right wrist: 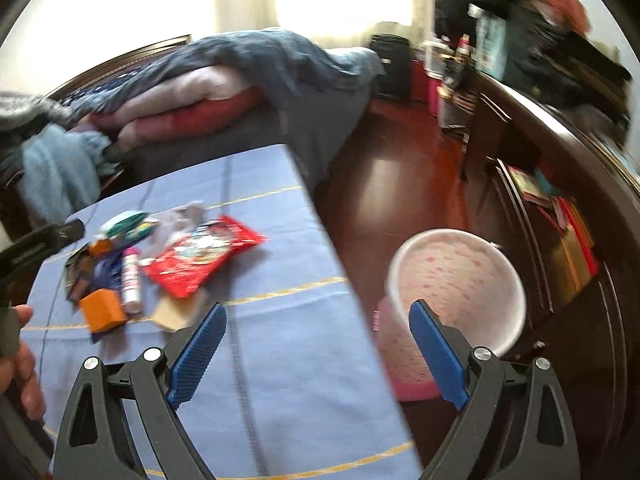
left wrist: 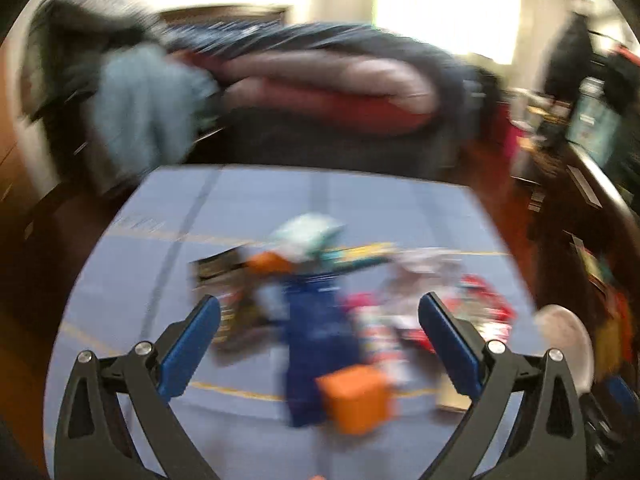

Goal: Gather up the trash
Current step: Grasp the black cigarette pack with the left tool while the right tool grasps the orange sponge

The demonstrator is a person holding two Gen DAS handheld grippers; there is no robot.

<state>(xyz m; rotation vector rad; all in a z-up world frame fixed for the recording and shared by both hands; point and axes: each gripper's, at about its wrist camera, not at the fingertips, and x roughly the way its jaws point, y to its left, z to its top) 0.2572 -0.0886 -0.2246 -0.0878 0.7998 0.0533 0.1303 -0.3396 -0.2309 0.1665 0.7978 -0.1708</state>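
Blue cloth with thin yellow stripes covers the table [right wrist: 280, 320], and the trash sits on it in one loose heap: a red snack wrapper [right wrist: 204, 258], an orange box [right wrist: 102, 310], a white tube with pink print [right wrist: 131, 280], a dark blue packet [right wrist: 106, 268], a crumpled teal-and-white wrapper [right wrist: 126, 226] and a tan scrap of card [right wrist: 172, 314]. Off the table's right edge, on the dark red floor, stands a pink-speckled waste bin [right wrist: 456, 292], seemingly empty. The left gripper [left wrist: 320, 328] hangs over the heap with its blue pads spread wide and nothing between them; its view is badly smeared, but the orange box [left wrist: 356, 398] and the blue packet [left wrist: 320, 320] lie straight ahead of it. The right gripper [right wrist: 318, 336] is likewise spread and empty, straddling the table edge with the bin just beyond its right finger. Collection looks to be at its start, with the first pick not yet made. The next move calls for lowering the left gripper onto one item, probably the orange box, and closing squarely across its sides before carrying it to the bin.
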